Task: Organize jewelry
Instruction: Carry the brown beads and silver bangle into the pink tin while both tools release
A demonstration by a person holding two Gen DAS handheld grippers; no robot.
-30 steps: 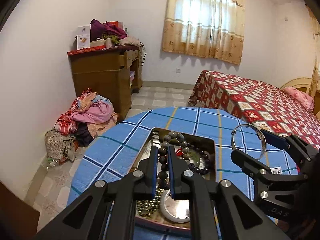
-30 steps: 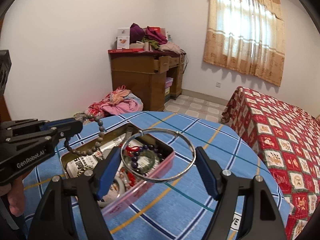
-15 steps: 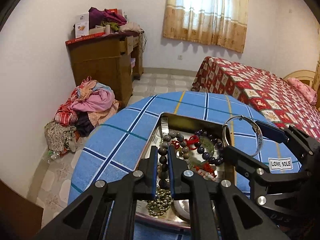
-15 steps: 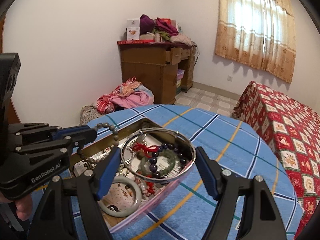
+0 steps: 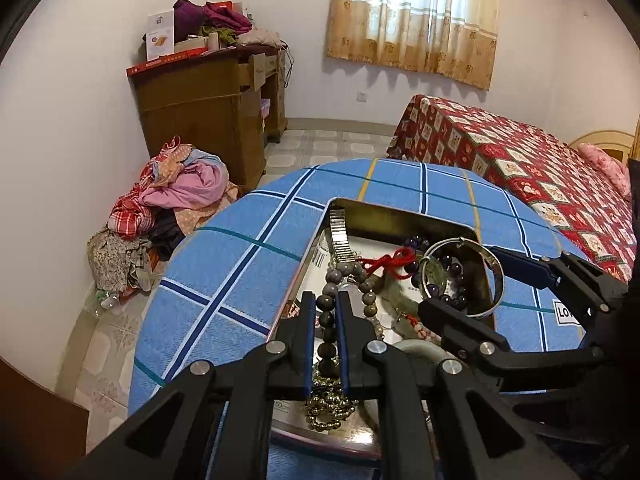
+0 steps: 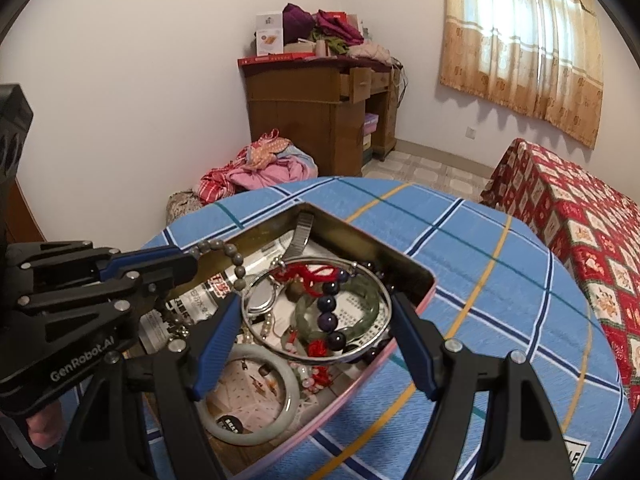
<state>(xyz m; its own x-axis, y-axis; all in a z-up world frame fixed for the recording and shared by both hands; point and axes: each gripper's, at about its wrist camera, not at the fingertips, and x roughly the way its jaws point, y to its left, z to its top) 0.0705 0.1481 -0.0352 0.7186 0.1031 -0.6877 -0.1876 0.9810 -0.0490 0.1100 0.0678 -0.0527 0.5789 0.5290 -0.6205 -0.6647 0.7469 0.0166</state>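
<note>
An open metal tin [image 5: 400, 211] [image 6: 372, 240] sits on the blue checked table. It holds a watch band [image 5: 340, 236], a purple bead bracelet [image 6: 330, 304], a green jade bangle [image 6: 360, 312], a pale bangle [image 6: 256, 424] and a red cord. My left gripper [image 5: 325, 320] is shut on a grey bead bracelet [image 5: 328, 308] over the tin's left side; the beads hang from it in the right wrist view [image 6: 236, 264]. My right gripper [image 6: 316, 312] is shut on a silver bangle [image 6: 372, 340] [image 5: 494, 276] and holds it flat above the tin.
The round table [image 5: 240, 264] has a blue checked cloth and drops off at the left and far edges. A white label [image 5: 566, 312] lies at its right. A wooden desk [image 5: 208, 120], a pile of clothes [image 5: 176, 200] and a red bed [image 5: 540, 168] stand beyond.
Both grippers have come lower and further over the tin, still holding their pieces. The silver bangle now hangs over the tin's contents instead of beside it.
</note>
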